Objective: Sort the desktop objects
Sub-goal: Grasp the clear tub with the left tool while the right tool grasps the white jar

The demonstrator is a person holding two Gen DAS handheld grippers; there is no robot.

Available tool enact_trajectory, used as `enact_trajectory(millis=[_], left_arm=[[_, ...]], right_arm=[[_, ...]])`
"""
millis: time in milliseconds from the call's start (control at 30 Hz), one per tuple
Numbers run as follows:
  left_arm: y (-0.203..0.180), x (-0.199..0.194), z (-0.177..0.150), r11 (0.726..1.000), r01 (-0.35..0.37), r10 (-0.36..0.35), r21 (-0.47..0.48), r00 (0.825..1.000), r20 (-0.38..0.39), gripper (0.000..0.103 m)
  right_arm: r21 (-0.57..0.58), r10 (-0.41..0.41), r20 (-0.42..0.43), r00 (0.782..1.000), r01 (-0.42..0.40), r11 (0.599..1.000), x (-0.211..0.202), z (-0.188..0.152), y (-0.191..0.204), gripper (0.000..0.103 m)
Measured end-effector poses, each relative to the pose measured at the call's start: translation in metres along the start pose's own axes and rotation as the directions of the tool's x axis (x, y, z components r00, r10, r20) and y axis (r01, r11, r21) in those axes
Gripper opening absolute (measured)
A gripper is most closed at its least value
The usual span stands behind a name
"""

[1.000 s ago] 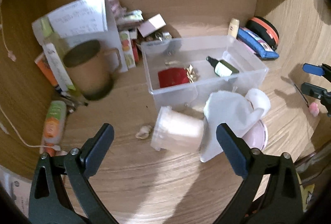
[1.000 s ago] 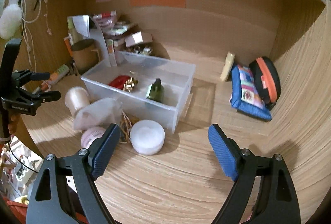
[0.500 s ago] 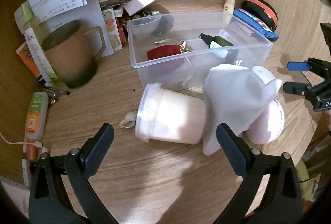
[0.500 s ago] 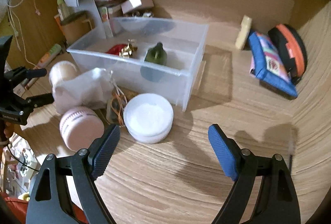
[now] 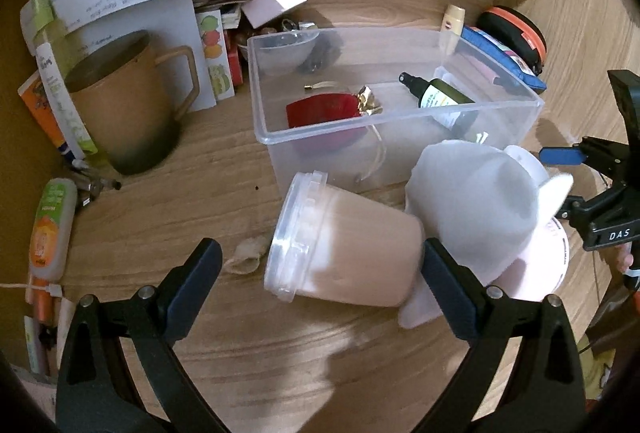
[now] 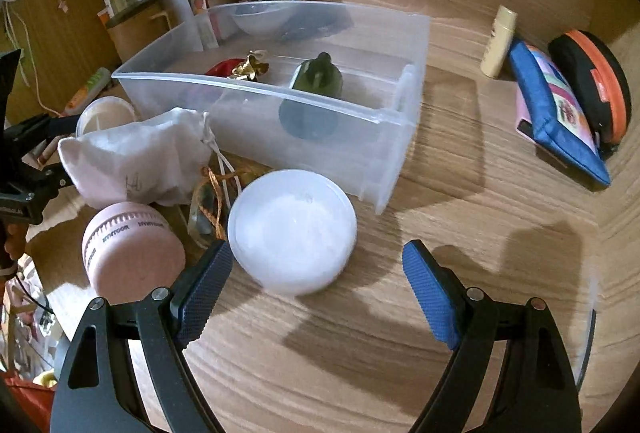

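A clear plastic bin (image 5: 400, 121) (image 6: 248, 89) holds a red pouch (image 5: 320, 111) and a dark green spray bottle (image 5: 440, 97) (image 6: 316, 77). A pale tub (image 5: 344, 245) lies on its side in front of it, between the fingers of my open left gripper (image 5: 320, 273). A white cloth bag (image 5: 476, 201) (image 6: 136, 157) rests on a pink jar (image 6: 128, 249). A round white lid (image 6: 292, 229) lies just ahead of my open right gripper (image 6: 320, 281).
A brown mug (image 5: 120, 105), papers and tubes crowd the left. A blue pouch (image 6: 556, 117), a black and orange case (image 6: 592, 85) and a cream tube (image 6: 498, 41) lie at the right. Wooden walls close the back and sides.
Both grippers have moved forward and down. The tub now sits between the left fingers, and the white lid is close in front of the right fingers. Both stay open.
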State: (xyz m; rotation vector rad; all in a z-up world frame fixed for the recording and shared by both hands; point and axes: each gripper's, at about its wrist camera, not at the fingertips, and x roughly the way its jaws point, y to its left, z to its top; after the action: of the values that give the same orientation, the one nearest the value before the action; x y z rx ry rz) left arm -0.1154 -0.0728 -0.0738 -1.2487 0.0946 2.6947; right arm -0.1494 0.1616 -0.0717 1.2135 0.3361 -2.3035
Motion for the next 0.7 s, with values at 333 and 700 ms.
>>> enact_trajectory(millis=[333, 700], left_arm=[[-0.003, 0.014, 0.006, 0.999, 0.040, -0.040, -0.013, 0.999, -0.003, 0.086], [-0.005, 0.010, -0.001, 0.998, 0.049, -0.048, -0.045, 0.998, 0.042, 0.069]], right_arm=[[-0.019, 0.014, -0.015, 1.000, -0.014, 1.000, 0.018, 0.007, 0.006, 0.069], [0.026, 0.025, 0.006, 1.000, -0.025, 0.999, 0.016, 0.002, 0.000, 0.063]])
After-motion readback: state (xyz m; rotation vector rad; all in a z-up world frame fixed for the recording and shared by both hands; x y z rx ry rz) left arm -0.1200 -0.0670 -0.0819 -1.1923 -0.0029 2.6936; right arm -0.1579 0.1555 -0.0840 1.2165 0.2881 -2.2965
